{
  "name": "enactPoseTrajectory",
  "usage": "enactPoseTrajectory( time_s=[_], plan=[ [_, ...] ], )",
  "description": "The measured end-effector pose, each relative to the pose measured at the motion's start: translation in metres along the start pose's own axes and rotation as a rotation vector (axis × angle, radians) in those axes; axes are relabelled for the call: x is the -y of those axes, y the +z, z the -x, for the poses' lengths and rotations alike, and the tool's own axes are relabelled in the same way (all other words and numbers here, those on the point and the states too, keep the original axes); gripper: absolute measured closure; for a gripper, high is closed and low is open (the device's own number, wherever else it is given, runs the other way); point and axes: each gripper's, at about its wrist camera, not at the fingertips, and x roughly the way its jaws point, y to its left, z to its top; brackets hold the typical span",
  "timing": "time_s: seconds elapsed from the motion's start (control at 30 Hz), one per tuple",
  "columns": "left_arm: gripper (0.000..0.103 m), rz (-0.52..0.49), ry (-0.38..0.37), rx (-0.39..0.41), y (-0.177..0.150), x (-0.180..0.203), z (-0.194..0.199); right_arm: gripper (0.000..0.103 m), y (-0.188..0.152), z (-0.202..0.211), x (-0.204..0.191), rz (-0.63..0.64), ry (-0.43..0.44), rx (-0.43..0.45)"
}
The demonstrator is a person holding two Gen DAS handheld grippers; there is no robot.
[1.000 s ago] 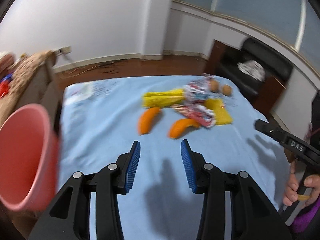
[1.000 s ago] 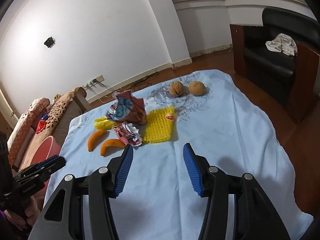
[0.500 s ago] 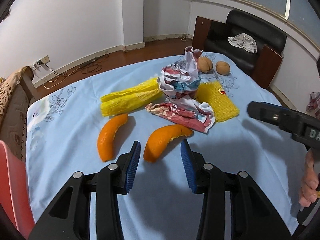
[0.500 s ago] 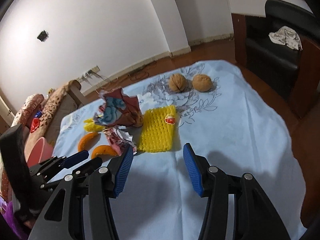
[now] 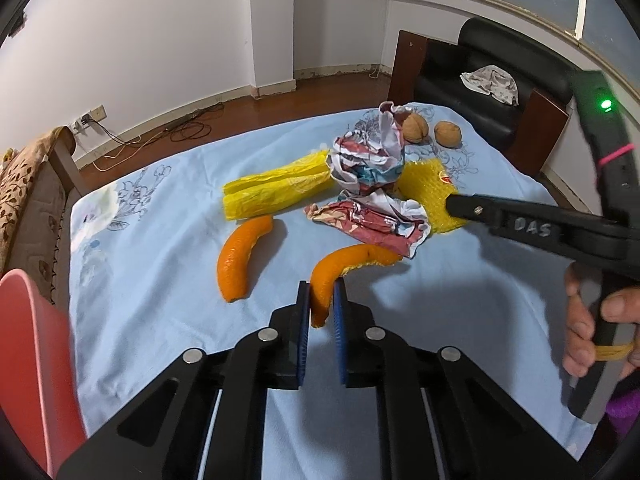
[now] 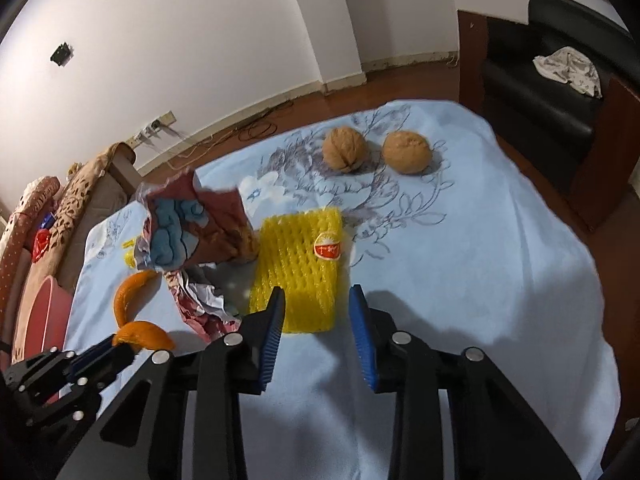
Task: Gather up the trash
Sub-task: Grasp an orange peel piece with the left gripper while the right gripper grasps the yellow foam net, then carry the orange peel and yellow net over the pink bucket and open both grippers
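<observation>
My left gripper (image 5: 321,304) is shut on the near end of an orange peel (image 5: 340,266) that lies on the blue cloth; the peel also shows in the right wrist view (image 6: 144,334). A second orange peel (image 5: 240,258) lies to its left. Behind them are a yellow plastic bag (image 5: 276,190), crumpled patterned wrappers (image 5: 370,216) and a yellow foam fruit net (image 6: 298,264). My right gripper (image 6: 316,332) is open, its fingers straddling the net's near edge. Two walnuts (image 6: 344,148) (image 6: 406,152) lie further back.
A pink bin (image 5: 28,360) stands at the table's left edge, also in the right wrist view (image 6: 40,312). A patterned sofa (image 5: 24,184) is at left. A black armchair (image 5: 492,92) with a cloth on it stands behind the table's right corner.
My left gripper moved forward and closed on the nearer orange peel. My right gripper advanced to the foam net and stayed open.
</observation>
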Motion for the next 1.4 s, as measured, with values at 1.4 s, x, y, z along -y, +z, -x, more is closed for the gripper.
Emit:
enactPoseTrajectory(
  time_s=[1.4],
  plan=[
    [0.092,0.192,0.246,0.179,-0.013,-0.07,0.125,0.096,0.031,0.151,-0.071,0.219,0.107,0.351]
  ],
)
